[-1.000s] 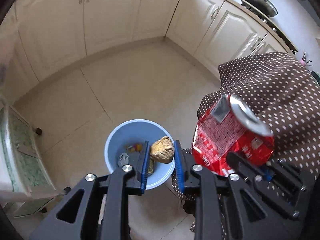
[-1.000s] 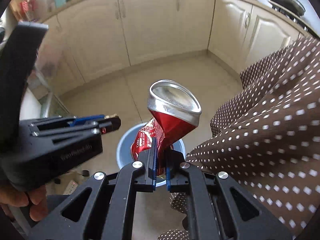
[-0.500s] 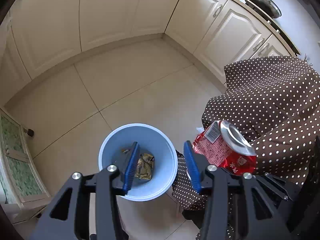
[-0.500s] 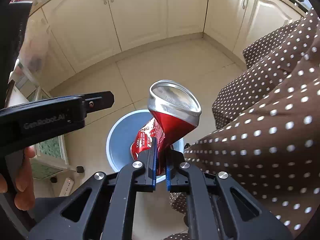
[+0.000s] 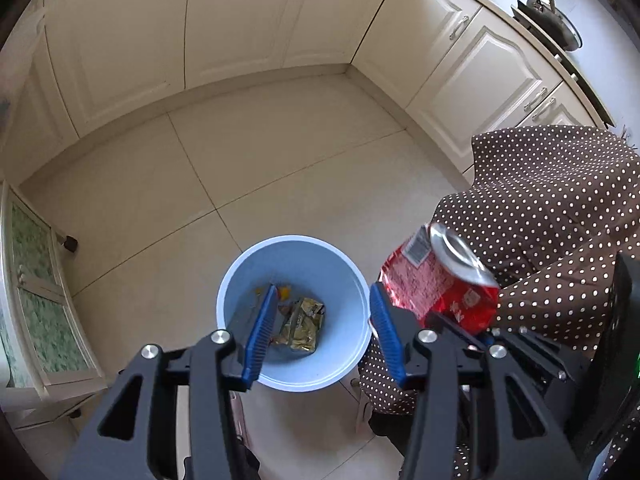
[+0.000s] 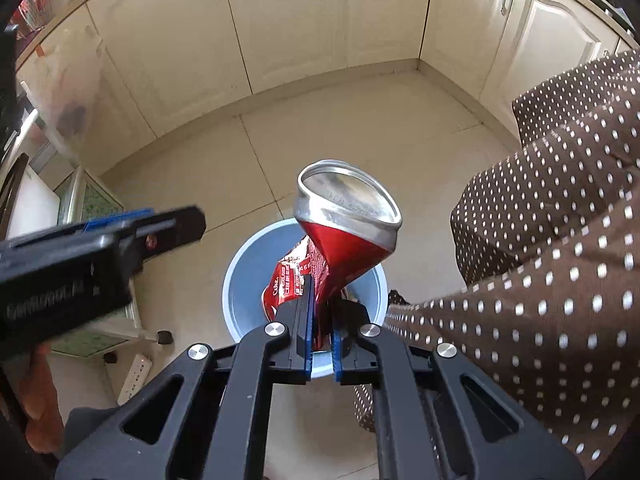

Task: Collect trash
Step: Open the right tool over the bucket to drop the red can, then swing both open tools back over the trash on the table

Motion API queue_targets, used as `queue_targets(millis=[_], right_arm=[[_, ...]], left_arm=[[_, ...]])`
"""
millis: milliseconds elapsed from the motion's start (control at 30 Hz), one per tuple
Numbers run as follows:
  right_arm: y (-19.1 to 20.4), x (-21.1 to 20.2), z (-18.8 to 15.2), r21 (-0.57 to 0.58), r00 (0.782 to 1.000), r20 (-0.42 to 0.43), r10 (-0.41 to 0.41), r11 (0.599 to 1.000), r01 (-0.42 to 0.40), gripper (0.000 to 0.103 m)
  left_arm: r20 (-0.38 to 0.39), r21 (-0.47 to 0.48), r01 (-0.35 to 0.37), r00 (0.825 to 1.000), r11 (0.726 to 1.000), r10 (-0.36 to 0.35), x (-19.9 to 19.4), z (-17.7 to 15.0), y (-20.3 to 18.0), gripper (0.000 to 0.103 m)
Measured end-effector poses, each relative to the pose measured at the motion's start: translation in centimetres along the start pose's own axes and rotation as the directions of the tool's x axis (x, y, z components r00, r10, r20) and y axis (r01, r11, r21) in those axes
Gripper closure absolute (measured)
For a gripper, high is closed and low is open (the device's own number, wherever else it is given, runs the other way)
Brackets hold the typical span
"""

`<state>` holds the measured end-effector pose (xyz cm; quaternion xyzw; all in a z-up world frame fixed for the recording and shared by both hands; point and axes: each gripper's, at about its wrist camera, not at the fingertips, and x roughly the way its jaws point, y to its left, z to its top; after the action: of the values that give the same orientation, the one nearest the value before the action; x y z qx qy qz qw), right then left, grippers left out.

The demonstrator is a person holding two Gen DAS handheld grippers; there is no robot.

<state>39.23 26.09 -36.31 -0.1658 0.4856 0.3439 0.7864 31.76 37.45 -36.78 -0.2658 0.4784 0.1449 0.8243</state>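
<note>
Since the earlier frames the brown crumpled wad that sat between the left gripper's fingers is gone from them and a crumpled wrapper (image 5: 300, 322) now lies on the bottom of the blue bin (image 5: 240, 280); the jaws opened during that second and now stand apart with nothing between them. Both grippers also sit lower over the bin than before.

Left gripper (image 5: 320, 326) hangs released above the bin mouth, blue pads either side of the wrapper in view. Small yellow scrap beside the wrapper in the bin, too small to identify.

Crushed red can (image 6: 336, 252) is pinched at its flattened lower end by the right gripper (image 6: 320, 336), jaws clenched tight on it, silver end facing up toward the camera. Can is in the air over the right-hand rim of the bin, not inside it. In the left wrist view the can (image 5: 436, 280) shows just right of the bin.

Bin stands on a beige tile floor (image 5: 280, 160). Brown polka-dot cloth (image 5: 540, 208) hangs just right of the bin, touching or very near its rim. Cream cabinets (image 5: 240, 20) line the back walls. White glass-front unit (image 5: 32, 280) at far left.
</note>
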Motion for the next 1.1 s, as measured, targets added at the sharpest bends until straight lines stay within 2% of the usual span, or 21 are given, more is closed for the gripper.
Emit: queue_targets(millis=[133,400,567,733,833,1000,1100], right_arm=[[-0.3,0.4,0.6,0.000,1.000,0.022,-0.020,1.000,0.020,0.075],[-0.4,-2.6,0.8,-0.011,0.996,0.072,-0.060,0.998,0.061,0.075],[-1.0,-8.0,0.9,-0.002,0.981,0.160,-0.107,0.994,0.109,0.071],[-2.1,-15.3,0.2,0.037,0.949,0.277,-0.149,0.989,0.144,0.069],[-2.8,-20.1,-0.7,0.050,0.919,0.354,-0.172,0.985,0.165,0.067],[-4.8,-27.4,-3.1,0.097,0.874,0.439,-0.210,0.978,0.186,0.065],[-7.3,-31.2,-5.0,0.152,0.844,0.478,-0.243,0.969,0.193,0.063]], left_arm=[[-0.003,-0.002,0.001,1.000,1.000,-0.001,0.0,-0.2,0.0,0.056],[0.013,0.021,0.017,1.000,1.000,-0.017,-2.1,-0.4,-0.8,0.056],[0.060,0.052,0.051,0.997,0.997,-0.054,-5.4,-0.2,-2.1,0.056],[0.143,0.108,0.105,0.982,0.989,-0.120,-10.9,-0.4,-5.3,0.056],[0.193,0.160,0.135,0.967,0.978,-0.166,-14.4,-0.9,-7.6,0.052],[0.237,0.250,0.174,0.943,0.953,-0.234,-19.2,-2.3,-12.5,0.052],[0.243,0.321,0.192,0.930,0.927,-0.277,-21.2,-3.4,-16.5,0.050]])
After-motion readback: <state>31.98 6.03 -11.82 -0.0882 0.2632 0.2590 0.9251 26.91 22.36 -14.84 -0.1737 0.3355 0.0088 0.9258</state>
